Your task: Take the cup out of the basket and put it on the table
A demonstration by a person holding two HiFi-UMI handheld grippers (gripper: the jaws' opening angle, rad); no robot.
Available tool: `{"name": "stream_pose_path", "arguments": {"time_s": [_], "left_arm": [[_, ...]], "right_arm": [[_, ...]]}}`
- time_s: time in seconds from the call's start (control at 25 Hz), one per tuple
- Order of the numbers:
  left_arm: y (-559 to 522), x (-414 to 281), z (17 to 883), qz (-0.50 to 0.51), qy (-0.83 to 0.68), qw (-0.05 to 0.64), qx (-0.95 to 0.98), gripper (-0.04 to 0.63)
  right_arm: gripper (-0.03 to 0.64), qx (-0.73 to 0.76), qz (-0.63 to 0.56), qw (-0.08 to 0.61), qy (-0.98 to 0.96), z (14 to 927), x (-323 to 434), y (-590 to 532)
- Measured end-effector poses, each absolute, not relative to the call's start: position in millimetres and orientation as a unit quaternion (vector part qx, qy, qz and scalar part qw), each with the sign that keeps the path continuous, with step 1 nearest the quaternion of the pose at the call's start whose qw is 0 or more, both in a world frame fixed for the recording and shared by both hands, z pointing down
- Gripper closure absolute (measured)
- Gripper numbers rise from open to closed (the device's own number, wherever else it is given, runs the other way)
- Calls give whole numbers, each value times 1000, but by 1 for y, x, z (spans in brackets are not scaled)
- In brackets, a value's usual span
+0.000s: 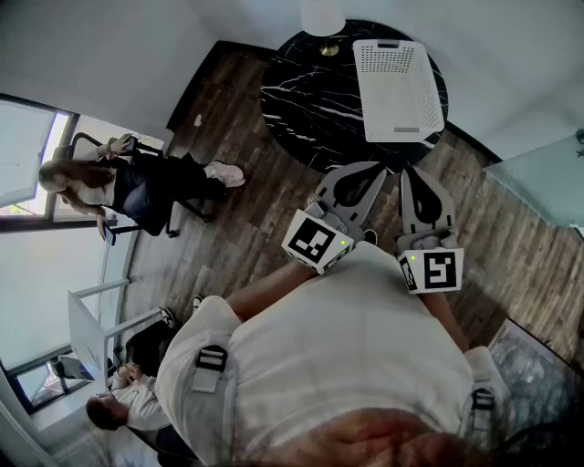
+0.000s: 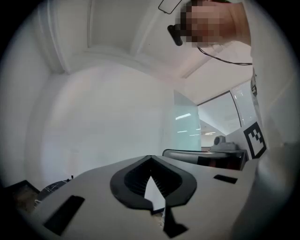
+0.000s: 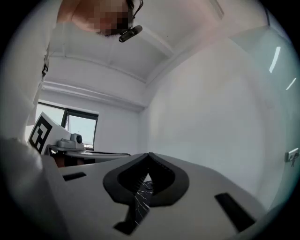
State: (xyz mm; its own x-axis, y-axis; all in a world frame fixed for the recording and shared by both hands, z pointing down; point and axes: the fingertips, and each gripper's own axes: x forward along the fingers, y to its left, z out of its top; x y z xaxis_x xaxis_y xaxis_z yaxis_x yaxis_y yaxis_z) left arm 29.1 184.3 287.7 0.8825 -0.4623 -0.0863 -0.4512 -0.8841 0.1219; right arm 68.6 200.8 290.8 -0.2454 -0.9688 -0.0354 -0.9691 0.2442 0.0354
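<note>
Both grippers are held close to the person's chest, side by side and well back from the round black surface (image 1: 310,100). The left gripper (image 1: 372,168) has its jaws brought together at the tips with nothing between them. In its own view the tips meet against a bare white wall. The right gripper (image 1: 409,171) is closed the same way and empty. Through the narrow slit under its tips, its own view shows only a bit of the veined black top.

The white perforated basket (image 1: 398,89) sits on the right half of the surface. Its right side and near corner lie almost at the rim, while the whole left half of the top is bare. A lamp (image 1: 323,18) stands at the far edge, just left of the basket. The cup cannot be seen in any view, and the head view does not show what is inside the basket.

Between the gripper tips and the near rim is a strip of wood floor (image 1: 255,228). A seated person (image 1: 137,187) is well off to the left, and a glass panel (image 1: 547,182) closes the right side.
</note>
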Motion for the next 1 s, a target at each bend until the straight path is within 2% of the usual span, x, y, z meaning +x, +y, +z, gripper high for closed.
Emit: {"name": "stream_pose_path", "arguments": {"time_s": [0.4,1.0], "left_arm": [[177,27,291,-57,-246,52,966,589],[189,50,322,-26,-255,69,964,589]], "right_arm": [[609,-608,4,33,793,295,72,201],[609,-611,-4,29,791,304,100,218]]}}
